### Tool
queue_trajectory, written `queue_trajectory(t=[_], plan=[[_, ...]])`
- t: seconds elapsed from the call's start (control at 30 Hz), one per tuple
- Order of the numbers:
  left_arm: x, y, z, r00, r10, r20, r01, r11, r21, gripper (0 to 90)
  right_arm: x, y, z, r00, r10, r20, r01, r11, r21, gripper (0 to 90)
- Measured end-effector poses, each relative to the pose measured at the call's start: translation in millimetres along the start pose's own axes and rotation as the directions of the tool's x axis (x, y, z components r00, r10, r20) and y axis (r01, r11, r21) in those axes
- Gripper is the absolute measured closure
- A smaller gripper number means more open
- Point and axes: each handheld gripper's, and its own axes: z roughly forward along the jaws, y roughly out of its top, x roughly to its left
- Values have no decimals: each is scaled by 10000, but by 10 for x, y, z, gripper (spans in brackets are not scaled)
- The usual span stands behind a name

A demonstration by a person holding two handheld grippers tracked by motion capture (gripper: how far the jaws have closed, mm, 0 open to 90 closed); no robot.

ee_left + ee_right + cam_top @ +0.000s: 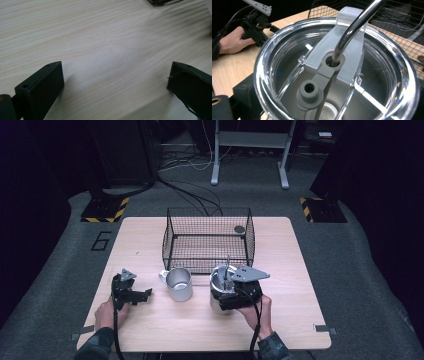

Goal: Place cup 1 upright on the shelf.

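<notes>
**Inspector:** Report the right gripper (223,292).

**Assistant:** Seen from the high view, it sits at the near right part of the table (150,320), held by the person's right hand (260,312). Its jaws stand either side of a steel tumbler (220,287). In the right gripper view the tumbler's clear lid (337,67) sits close under the camera, with a metal straw (354,27) passing through the lid's hole. One black jaw lies against the tumbler's side at lower left; the other is hidden. It appears clamped on the tumbler.

**Inspector:** The left gripper (137,295)?

**Assistant:** Near left part of the table, held by the left hand (106,312). The left gripper view has its jaws spread wide over bare wood, nothing between them. It is well apart from the tumbler.

**Inspector:** Other items?

**Assistant:** A metal mug (179,284) stands upright between the two grippers, handle toward the left. Behind it is a black wire basket (207,240), with a small dark round object (239,229) at its far right corner
</notes>
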Motion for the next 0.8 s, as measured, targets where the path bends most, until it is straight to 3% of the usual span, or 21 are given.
queue_trajectory(t=[0.43,0.8], plan=[[2,2,-4,10000,17,16,-17,10000,54,4,-221,87,-126,9994,12,351,-6,9998,-177,34],[2,1,-2,10000,11,21,-11,10000,36,4,-308,194,-164,9988,210,443,-198,9994,-275,34]])
